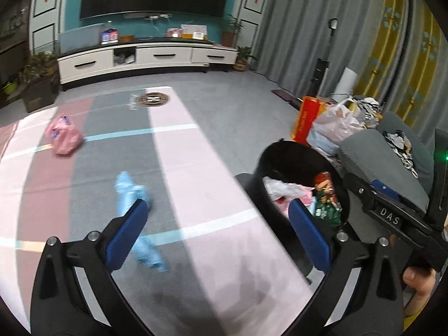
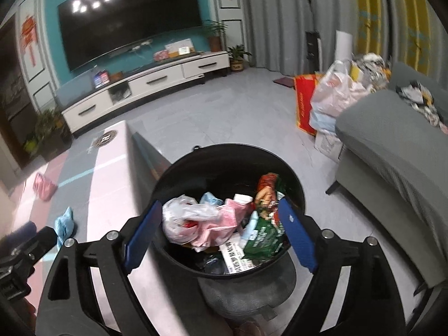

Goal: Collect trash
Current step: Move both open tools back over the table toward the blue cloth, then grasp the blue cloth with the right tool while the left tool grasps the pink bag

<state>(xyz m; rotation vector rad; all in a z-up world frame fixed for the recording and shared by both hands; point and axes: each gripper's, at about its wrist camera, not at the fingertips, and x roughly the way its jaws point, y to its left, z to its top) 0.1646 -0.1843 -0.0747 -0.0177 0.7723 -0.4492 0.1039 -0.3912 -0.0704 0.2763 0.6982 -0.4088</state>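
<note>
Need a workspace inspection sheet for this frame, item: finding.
Surface: pink-grey striped table cover.
Job's things: blue crumpled wrapper and pink bag lying on the cover; black trash bin beside the table, part-filled with wrappers.
Clutter: plastic bags piled by the grey sofa.
Grippers: left gripper open, empty; right gripper open above the bin, empty.
Cables: nothing seen.
Surroundings: TV, white TV cabinet, grey curtains.

1 black bin (image 2: 228, 158), 2 loose wrappers: pink (image 1: 65, 135), blue (image 1: 131, 193).
</note>
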